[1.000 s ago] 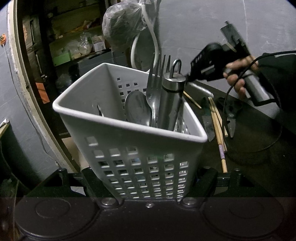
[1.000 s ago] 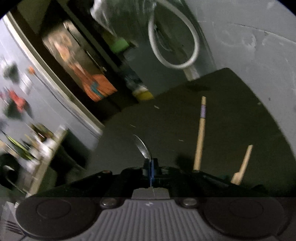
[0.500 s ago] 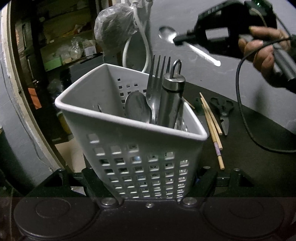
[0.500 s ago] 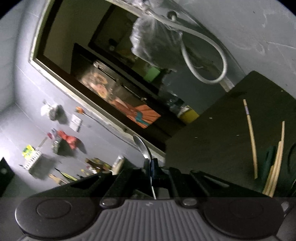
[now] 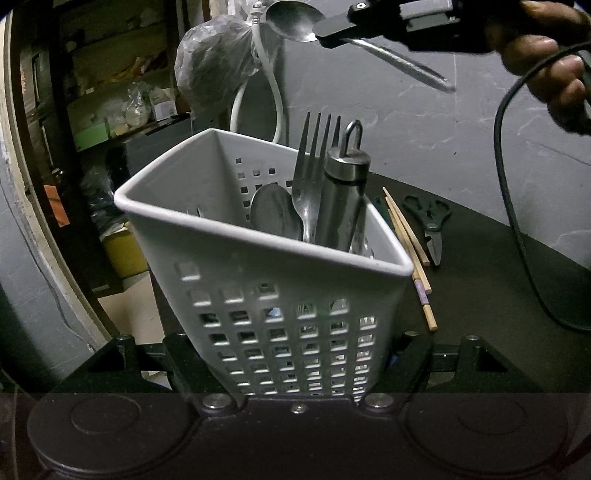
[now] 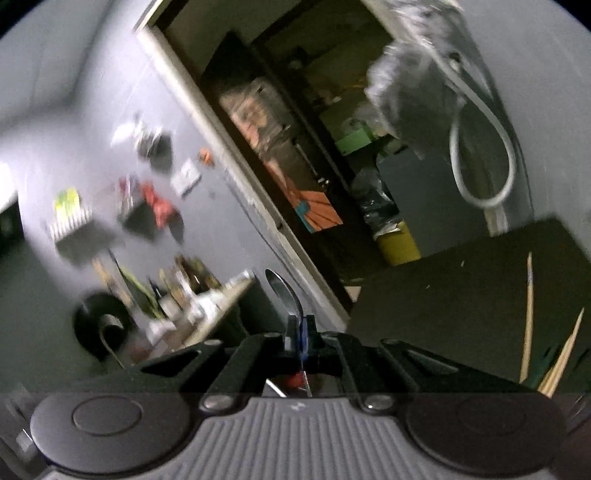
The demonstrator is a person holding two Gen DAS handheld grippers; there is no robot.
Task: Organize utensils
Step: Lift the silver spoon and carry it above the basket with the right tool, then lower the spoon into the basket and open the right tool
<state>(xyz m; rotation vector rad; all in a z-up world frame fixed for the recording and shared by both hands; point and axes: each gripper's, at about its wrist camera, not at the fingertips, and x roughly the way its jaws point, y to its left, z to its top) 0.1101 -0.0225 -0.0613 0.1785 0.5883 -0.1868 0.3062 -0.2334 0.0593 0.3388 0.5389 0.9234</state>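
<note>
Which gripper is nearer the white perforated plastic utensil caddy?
Left. The left gripper clamps the white perforated plastic utensil caddy; the right gripper holds a steel spoon in the air above it.

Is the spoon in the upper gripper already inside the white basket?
No, the spoon is pinched in the right gripper, up in the air above the white basket.

Plastic bag [image 5: 216, 62] hangs w/ white hose [image 5: 275, 99] (grey wall)
</note>
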